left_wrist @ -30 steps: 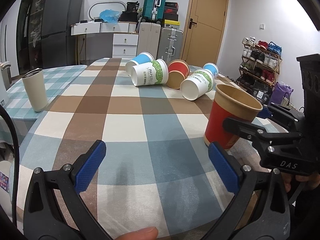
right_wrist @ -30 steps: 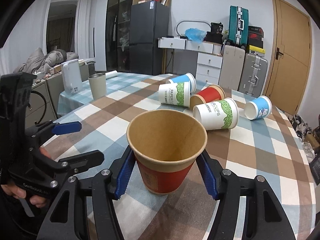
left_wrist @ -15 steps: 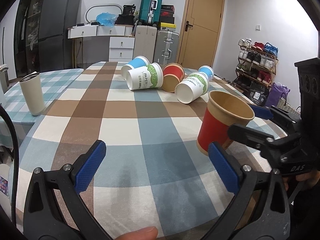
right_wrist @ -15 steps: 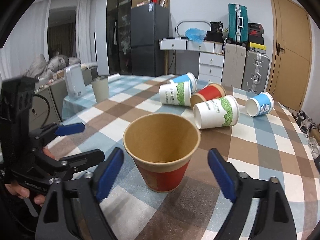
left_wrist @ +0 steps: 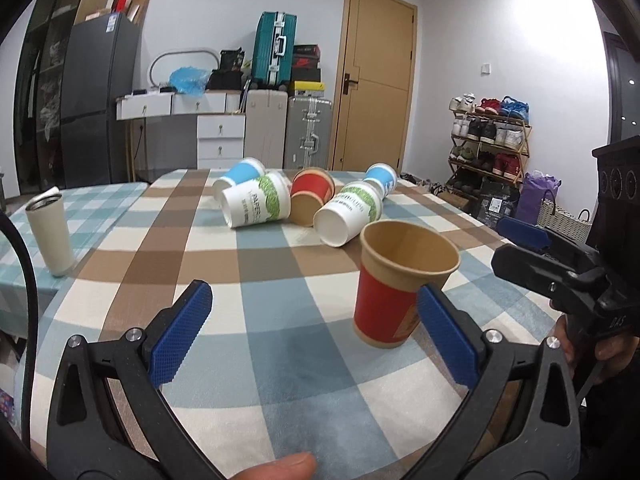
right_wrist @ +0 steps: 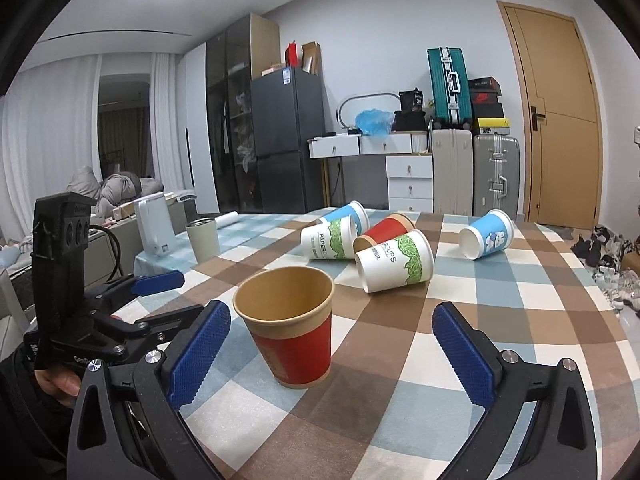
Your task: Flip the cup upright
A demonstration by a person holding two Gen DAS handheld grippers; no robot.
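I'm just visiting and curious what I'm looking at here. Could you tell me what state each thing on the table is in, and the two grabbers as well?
Red cup: upright, mouth up, standing free.
Near green-print cup: on its side.
Far green-print cup: on its side.
Second red cup: on its side.
Blue cup beside the pile: on its side.
Blue cup behind the pile: on its side.
Beige tumbler: upright.
Right gripper: jaws open.
Left gripper: jaws open.

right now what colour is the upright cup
Red with a kraft-brown rim and inside, clearest in the right wrist view.

A beige tumbler (left_wrist: 50,234) stands upright on the checked tabletop (left_wrist: 248,312). Behind are a dark fridge (right_wrist: 288,140), a teal suitcase (left_wrist: 276,54) and a shoe rack (left_wrist: 488,136).
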